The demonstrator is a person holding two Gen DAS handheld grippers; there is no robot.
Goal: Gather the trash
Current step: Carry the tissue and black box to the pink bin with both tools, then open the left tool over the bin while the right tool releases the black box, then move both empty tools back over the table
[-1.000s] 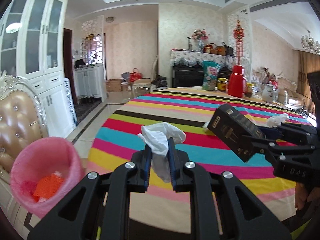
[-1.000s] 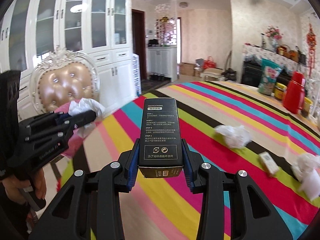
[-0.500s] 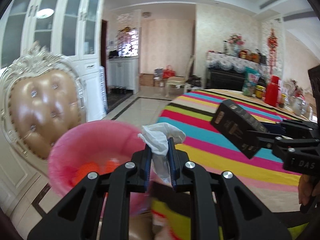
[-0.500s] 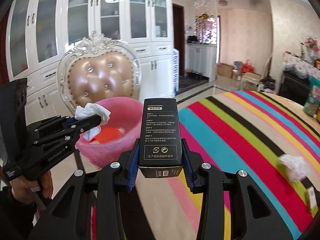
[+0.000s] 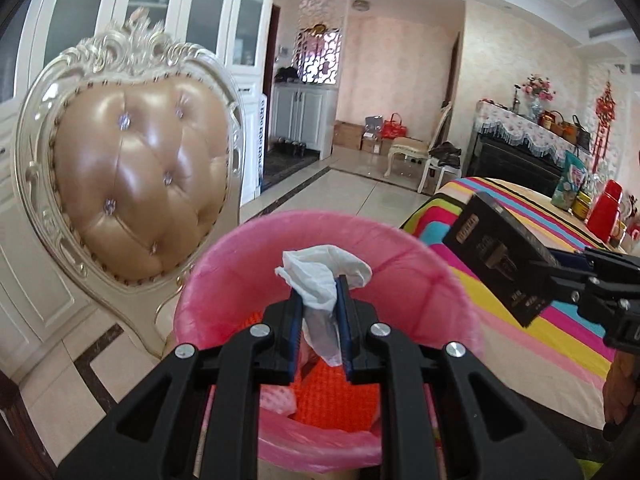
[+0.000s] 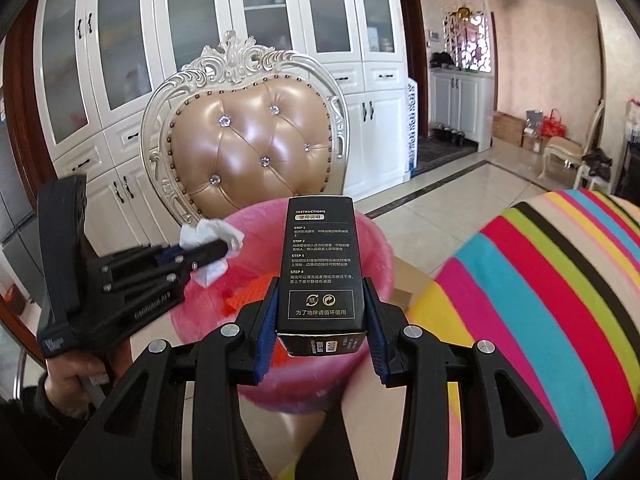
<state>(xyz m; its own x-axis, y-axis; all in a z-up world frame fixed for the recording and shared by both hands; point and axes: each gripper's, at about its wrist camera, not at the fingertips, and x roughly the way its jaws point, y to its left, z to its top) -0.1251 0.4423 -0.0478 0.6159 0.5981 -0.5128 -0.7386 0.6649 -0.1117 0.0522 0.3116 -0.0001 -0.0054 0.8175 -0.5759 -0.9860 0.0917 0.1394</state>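
Observation:
My left gripper (image 5: 319,292) is shut on a crumpled white tissue (image 5: 320,276) and hangs over the mouth of a pink-lined trash bin (image 5: 400,272). Orange trash (image 5: 336,396) lies inside the bin. The right wrist view shows the same left gripper (image 6: 224,246) with its tissue (image 6: 210,234) over the bin (image 6: 256,240). My right gripper (image 6: 321,300) is shut on a black carton (image 6: 321,264) printed with instructions, held just before the bin's near rim. That carton (image 5: 500,256) also shows at the right of the left wrist view.
A tufted tan chair (image 6: 248,148) with a carved cream frame stands right behind the bin. The table with a striped cloth (image 6: 540,300) is to the right. White glass-door cabinets (image 6: 200,40) line the wall. Tiled floor (image 5: 340,188) runs toward a far doorway.
Both grippers swung left from over the striped table to the pink bin, each keeping its load. The bin and chair now fill the centre of both views.

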